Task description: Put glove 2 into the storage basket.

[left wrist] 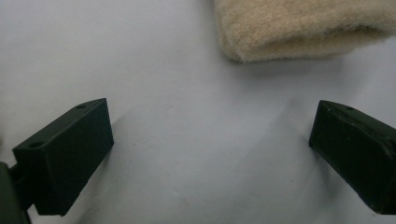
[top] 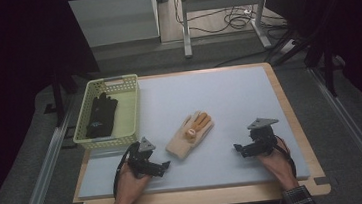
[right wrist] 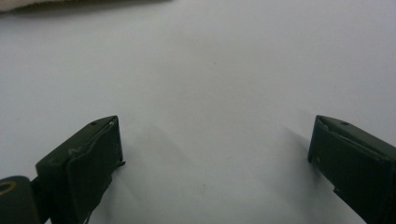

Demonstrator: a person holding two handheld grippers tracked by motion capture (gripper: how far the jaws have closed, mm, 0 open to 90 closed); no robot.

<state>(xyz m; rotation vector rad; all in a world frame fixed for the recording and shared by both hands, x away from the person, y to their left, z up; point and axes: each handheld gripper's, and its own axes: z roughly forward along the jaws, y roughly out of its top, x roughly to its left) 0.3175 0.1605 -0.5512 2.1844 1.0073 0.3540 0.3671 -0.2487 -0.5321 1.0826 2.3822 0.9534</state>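
1. Beige glove [top: 190, 134] lying flat on the grey mat [top: 229, 97], a little toward the near edge from the mat's middle, cuff toward the near-left corner, orange fingertips toward the far edge.
2. Left gripper [top: 162, 166] resting low on the mat near the near edge, just beside the glove's cuff; jaws spread wide, gripping nothing.
3. In the left gripper view: fuzzy cuff of the beige glove [left wrist: 303, 28] ahead of the jaws and a little toward the right one, clear of both; bare mat [left wrist: 201, 149] between them.
4. Right gripper [top: 237, 149] on the near-right part of the mat, well apart from the glove, jaws pointing left toward it.
5. In the right gripper view: jaws released and standing wide, bare mat [right wrist: 210, 140] between; sliver of the beige glove [right wrist: 28, 4] at the top left, far ahead of the tips.
6. Left hand [top: 128, 180] coming up from the near edge, wrapped around its gripper, forearm angled slightly right.
7. Right hand [top: 275, 160] likewise up from the near edge, forearm angled left, plaid cuff at the wrist.
8. Yellow basket [top: 132, 111] overhanging the table's far-left edge, black glove [top: 101, 114] inside it.
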